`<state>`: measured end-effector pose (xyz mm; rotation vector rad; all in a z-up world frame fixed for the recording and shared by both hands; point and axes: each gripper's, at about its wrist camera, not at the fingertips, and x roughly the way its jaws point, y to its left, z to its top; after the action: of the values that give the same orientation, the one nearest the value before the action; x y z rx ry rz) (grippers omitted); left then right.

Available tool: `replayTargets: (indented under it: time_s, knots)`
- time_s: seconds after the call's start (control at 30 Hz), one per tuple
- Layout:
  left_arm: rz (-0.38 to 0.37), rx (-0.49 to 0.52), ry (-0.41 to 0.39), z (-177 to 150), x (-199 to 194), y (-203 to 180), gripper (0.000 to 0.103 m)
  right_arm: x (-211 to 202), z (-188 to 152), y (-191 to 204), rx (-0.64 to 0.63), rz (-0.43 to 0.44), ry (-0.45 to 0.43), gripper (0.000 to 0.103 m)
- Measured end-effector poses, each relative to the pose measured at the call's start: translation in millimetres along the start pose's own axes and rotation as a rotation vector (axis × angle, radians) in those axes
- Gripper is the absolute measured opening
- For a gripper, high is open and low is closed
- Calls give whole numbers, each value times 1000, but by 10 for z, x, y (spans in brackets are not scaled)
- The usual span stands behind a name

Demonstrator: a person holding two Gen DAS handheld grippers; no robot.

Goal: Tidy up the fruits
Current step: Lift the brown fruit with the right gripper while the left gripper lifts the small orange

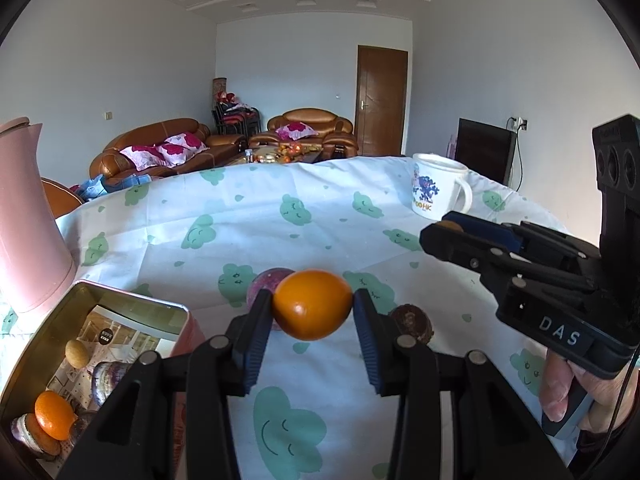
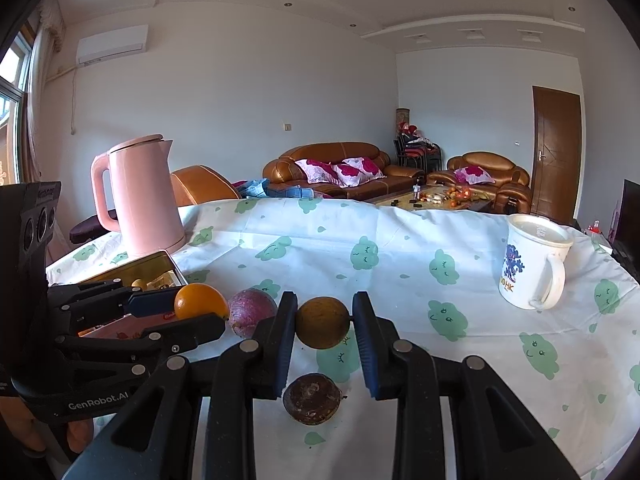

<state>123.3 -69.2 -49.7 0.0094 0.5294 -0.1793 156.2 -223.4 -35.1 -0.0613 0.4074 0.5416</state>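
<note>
I am mid-carry with both claws loaded: my left claw (image 1: 313, 308) pinches an orange (image 1: 312, 304) above the bench (image 1: 320, 216), my right claw (image 2: 324, 318) pinches a brownish-yellow fruit (image 2: 322, 322), perhaps a passion fruit. Next, swing the orange left over the open tin (image 1: 48, 320) and release.

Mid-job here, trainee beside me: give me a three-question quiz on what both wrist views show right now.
1. True or false: the left gripper is shut on the orange.
2. What does the right gripper hold? A) the purple passion fruit B) a yellow-brown round fruit C) the white mug
3. Fill in: the dark brown fruit lies on the ____, not in the tin box.

Key: 1 true; 2 B; 3 tablecloth.
</note>
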Motion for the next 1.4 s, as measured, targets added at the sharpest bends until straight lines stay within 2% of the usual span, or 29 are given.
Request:
replayTargets:
  time_s: [0.63, 1.07, 1.4]
  knots:
    - [35, 11, -83, -15, -160, -22, 43, -165, -18, 70, -30, 4, -84, 30]
    - [66, 14, -136, -33, -254, -40, 43, -228, -22, 86, -40, 9, -103, 30]
    - [81, 12, -143, -48, -311, -26, 43, -247, -24, 156, -54, 19, -106, 30]
